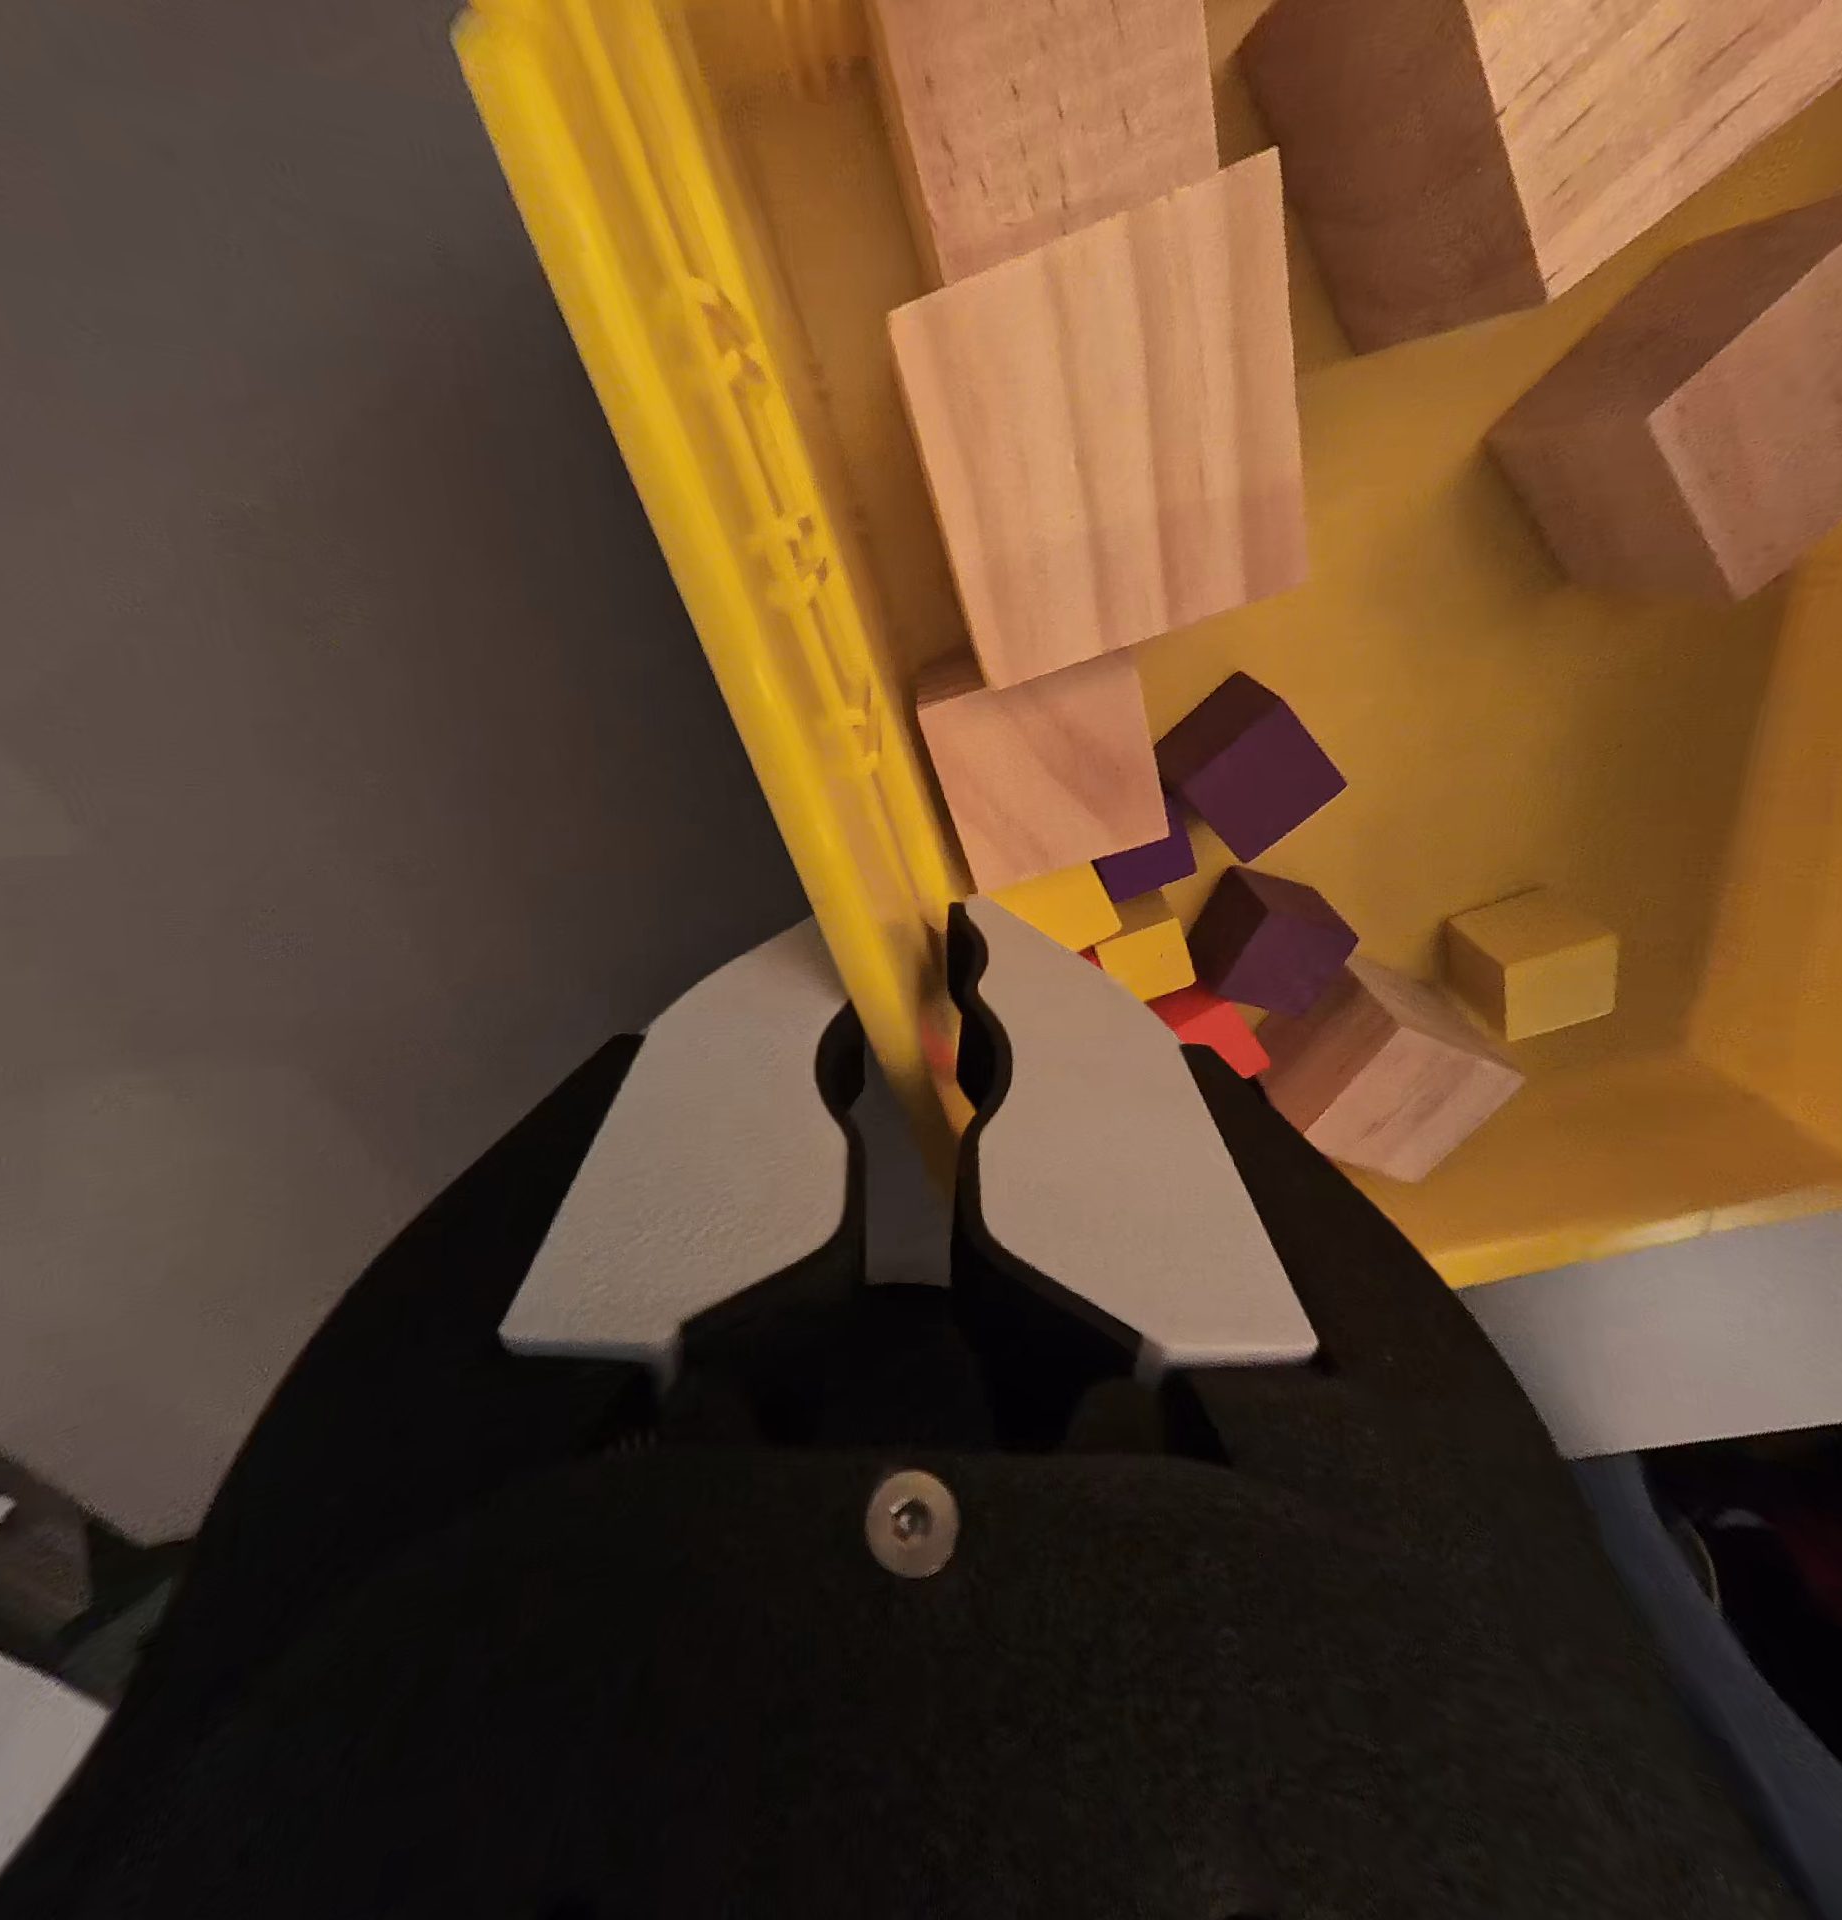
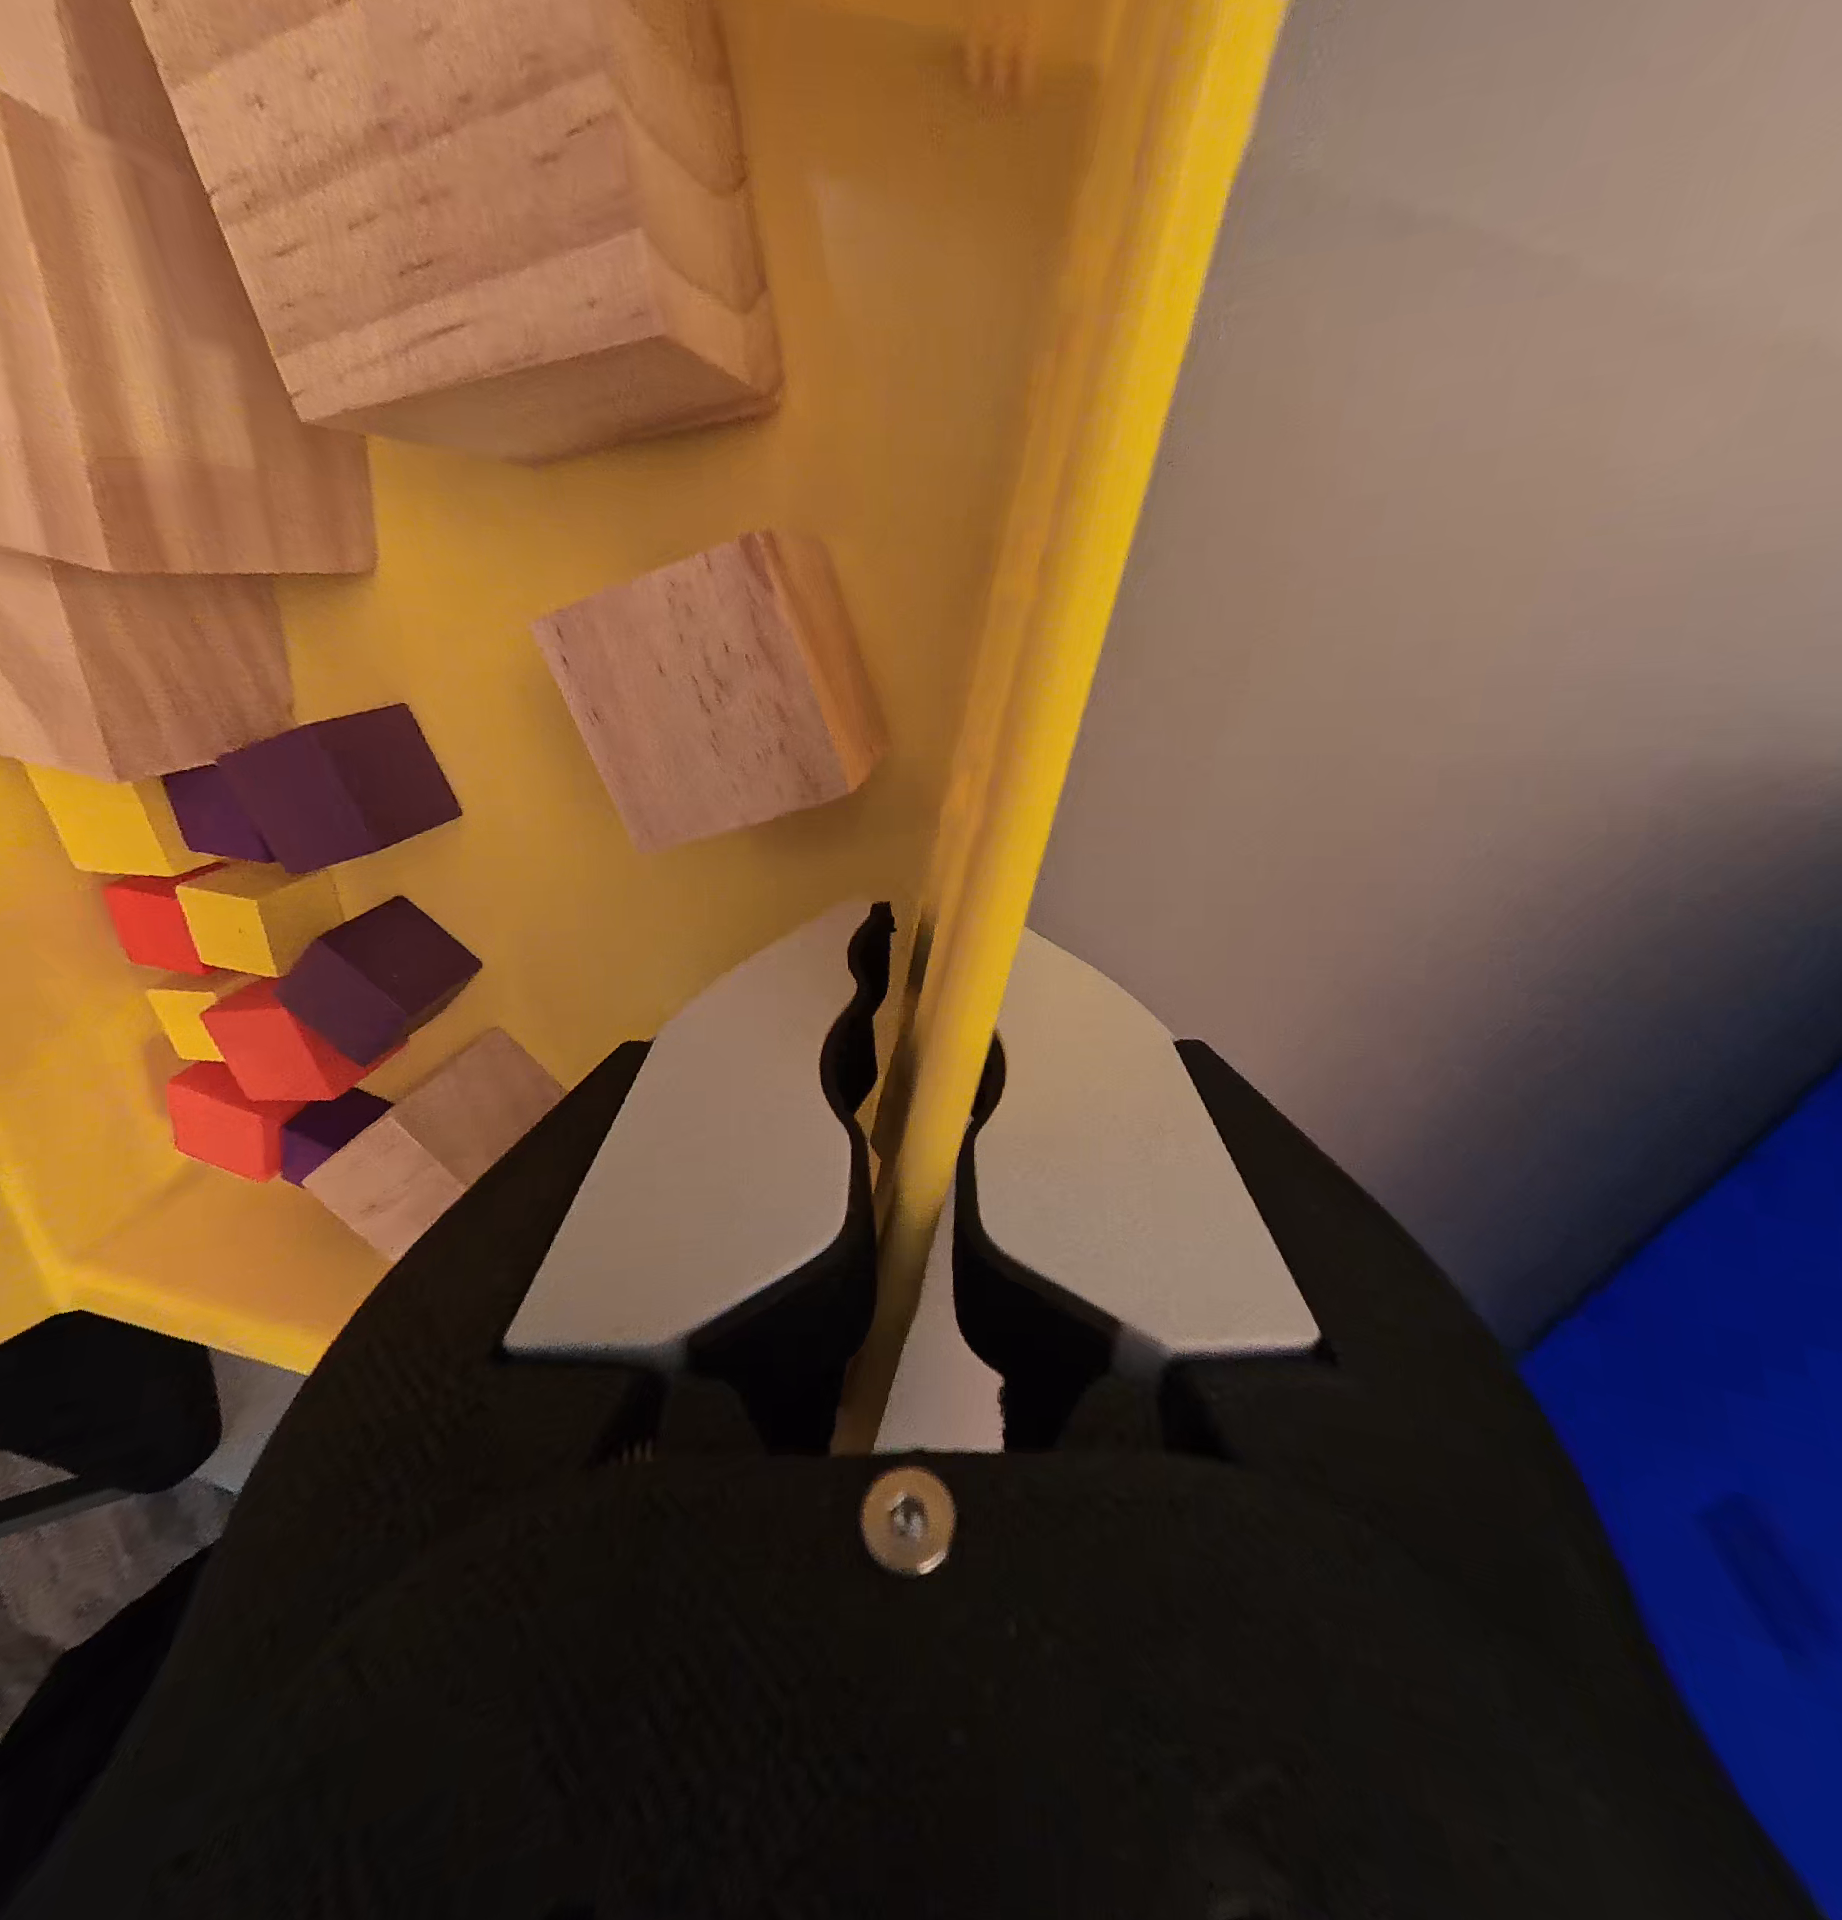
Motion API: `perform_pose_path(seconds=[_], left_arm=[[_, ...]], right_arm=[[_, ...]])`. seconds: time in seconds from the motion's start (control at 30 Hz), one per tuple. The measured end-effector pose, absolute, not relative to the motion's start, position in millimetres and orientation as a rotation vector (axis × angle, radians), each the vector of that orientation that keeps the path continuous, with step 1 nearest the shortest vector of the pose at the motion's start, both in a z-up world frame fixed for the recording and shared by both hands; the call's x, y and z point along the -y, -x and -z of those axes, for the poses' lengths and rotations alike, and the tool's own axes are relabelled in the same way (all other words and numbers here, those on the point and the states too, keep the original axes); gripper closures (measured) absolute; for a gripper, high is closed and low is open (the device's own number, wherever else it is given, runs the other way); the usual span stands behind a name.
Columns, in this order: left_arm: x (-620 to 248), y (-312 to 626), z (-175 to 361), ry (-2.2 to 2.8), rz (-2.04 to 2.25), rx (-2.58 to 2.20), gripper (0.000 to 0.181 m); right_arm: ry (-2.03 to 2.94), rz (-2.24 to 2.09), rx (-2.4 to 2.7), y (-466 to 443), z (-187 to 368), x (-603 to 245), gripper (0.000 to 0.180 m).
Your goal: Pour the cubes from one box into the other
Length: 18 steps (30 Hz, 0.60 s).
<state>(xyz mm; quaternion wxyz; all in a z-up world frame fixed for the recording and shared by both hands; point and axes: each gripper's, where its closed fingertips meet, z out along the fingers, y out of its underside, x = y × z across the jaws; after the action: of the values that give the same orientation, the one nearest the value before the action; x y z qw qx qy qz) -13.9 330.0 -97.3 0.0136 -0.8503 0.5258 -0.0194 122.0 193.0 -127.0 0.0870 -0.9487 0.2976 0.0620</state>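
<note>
The left gripper (image 1: 912,987) has its jaws pinching the left wall of the yellow box (image 1: 1582,1174); the right gripper (image 2: 932,966) pinches the opposite wall, jaws clamped on the thin plastic; inside the box lie large plain wooden cubes (image 2: 709,691), with small purple cubes (image 1: 1255,779), yellow cubes (image 1: 1535,966) and red cubes (image 2: 226,1132) gathered in 1 corner.

One yellow box (image 1: 1675,1195), two tongs (cube count unclear).
</note>
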Motion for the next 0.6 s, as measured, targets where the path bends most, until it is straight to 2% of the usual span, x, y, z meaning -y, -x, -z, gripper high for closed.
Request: perform_pose_path(seconds=[0.07, 0.23, 0.6], left_arm=[[-327.0, 12.1, 103.6, 2.687, 0.121, -1.594, 0.175], [-327.1, 11.6, 103.3, 2.761, 0.297, -1.524, 0.176], [-328.7, 12.8, 102.7, 2.746, 0.184, -1.563, 0.176]], right_arm=[[2.834, -0.171, -0.876, -122.3, 127.7, -192.9, 0.169], [2.901, -0.187, -0.825, -119.4, 129.2, -188.7, 0.172], [2.900, -0.187, -0.790, -122.1, 129.7, -195.2, 0.175]])
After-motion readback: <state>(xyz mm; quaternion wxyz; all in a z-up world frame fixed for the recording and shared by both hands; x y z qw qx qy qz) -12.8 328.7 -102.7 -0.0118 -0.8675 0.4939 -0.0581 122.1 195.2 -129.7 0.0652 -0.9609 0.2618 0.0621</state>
